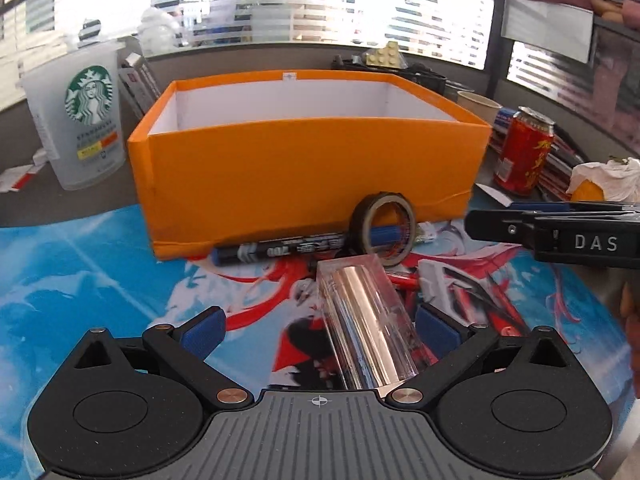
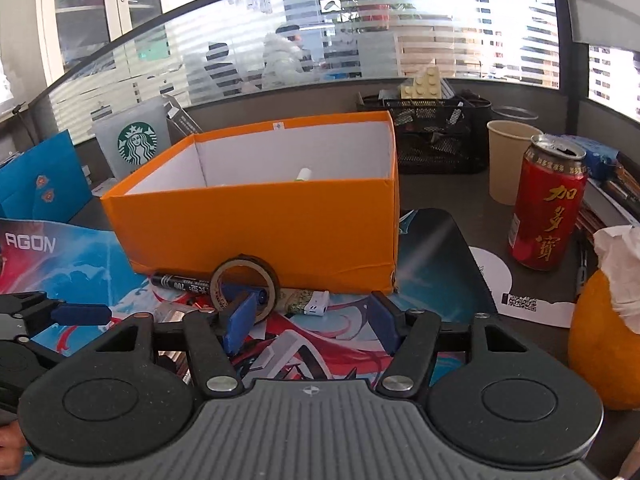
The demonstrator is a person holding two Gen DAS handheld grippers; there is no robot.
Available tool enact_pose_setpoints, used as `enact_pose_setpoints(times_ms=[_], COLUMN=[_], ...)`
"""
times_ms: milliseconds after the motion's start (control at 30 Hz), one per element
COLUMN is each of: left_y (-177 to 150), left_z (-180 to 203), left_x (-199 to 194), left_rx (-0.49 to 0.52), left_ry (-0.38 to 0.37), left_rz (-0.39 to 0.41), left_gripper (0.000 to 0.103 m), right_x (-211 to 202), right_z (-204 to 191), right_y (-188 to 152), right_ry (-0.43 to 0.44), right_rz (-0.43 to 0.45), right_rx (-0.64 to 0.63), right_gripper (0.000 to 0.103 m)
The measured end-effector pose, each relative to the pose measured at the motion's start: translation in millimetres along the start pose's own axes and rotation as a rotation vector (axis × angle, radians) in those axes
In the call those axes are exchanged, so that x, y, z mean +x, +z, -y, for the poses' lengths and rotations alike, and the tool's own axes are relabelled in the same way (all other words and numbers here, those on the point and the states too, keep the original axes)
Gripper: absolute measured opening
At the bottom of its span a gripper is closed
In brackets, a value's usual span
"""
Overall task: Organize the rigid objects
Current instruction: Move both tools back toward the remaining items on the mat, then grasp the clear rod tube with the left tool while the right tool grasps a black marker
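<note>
Clear acrylic block (image 1: 362,320) between wide-open left claw (image 1: 320,330), untouched, right claw (image 2: 312,320) half-open, empty

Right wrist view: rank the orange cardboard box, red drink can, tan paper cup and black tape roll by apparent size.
1. Orange cardboard box
2. Red drink can
3. Tan paper cup, though it stands farther back, so unsure
4. Black tape roll

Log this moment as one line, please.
left gripper: jaws open around clear block, no grip | right gripper: open, empty | tape roll, marker before orange box
</note>
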State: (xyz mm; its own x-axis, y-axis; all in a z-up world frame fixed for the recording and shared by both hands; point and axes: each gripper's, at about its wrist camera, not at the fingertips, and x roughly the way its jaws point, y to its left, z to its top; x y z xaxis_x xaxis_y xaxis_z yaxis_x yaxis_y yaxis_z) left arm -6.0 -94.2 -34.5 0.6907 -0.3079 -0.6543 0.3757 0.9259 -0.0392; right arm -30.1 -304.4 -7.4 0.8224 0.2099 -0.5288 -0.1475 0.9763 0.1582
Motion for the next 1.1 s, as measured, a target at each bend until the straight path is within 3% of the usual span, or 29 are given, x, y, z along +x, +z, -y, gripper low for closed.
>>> enact_pose_setpoints(times_ms=[133,267,367,433,900,1000,1067,1100], left_y=[-6,-14,-16,-18,-23,-23,-22,-22], left_z=[-8,-29,-37,-45,-62,-64,-67,-68], left_x=[10,14,11,11,10,7,5,4], left_rx=[0.019,-0.051,-0.056,-0.075,-0.075,-0.077,-0.077,-0.079], left_ry=[0.116,0.105,0.144,0.161,0.172,0.182,0.178,0.177], left_rz=[-0.028,-0.057,-0.037,-0.029,0.013,0.034,0.039,0.039], left_gripper=[0.101,0.101,0.101,0.1,0.094,0.078,0.058,0.054], right_x=[5,5,1,-1,2,3,3,3], right_z=[-1,-9,-25,-37,-92,-97,-97,-96], right_y=[-3,-6,-13,-21,-55,-60,-62,-62], right_ry=[0.018,0.029,0.039,0.041,-0.01,-0.023,-0.024,-0.017], right_rz=[-0.011,-0.02,-0.023,-0.026,-0.063,-0.073,-0.069,-0.07], right_rx=[-0.003,-0.017,-0.057,-0.087,-0.229,-0.249,-0.243,-0.233], right_gripper=[0.06,0.06,0.061,0.072,0.073,0.065,0.062,0.057])
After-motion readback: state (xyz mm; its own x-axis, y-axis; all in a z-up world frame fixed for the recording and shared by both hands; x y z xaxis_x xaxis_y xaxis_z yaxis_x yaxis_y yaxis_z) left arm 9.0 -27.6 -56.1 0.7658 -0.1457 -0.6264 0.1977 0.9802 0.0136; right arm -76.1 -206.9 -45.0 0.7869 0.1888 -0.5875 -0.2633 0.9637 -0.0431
